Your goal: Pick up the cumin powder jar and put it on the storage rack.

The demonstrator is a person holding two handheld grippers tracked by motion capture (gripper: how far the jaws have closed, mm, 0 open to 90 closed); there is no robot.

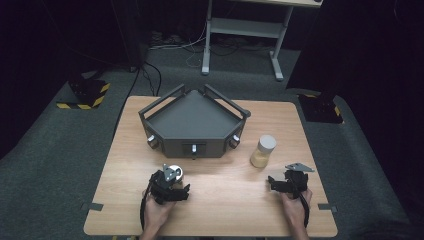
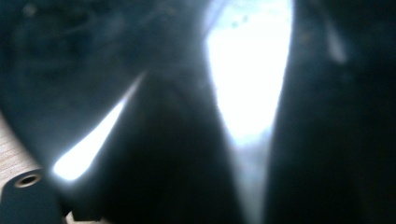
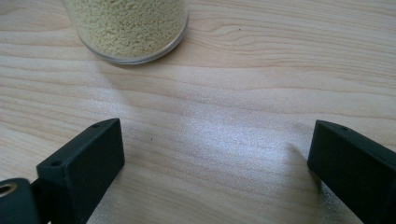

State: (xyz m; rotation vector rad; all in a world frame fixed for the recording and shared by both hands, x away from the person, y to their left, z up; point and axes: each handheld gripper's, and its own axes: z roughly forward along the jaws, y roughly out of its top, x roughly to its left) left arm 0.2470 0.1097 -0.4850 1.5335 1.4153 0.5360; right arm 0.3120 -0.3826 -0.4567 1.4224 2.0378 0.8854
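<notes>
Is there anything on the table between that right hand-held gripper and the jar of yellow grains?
Nothing visible. The right hand-held gripper has its jaws spread wide, and only bare wooden table lies between them and the jar ahead.

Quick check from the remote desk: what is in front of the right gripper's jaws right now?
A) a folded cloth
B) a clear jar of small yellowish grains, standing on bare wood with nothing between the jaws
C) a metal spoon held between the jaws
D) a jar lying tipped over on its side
B: in the right gripper view the jar of yellowish grains stands ahead on the table, and the right gripper has its jaws wide apart over bare wood.
</notes>
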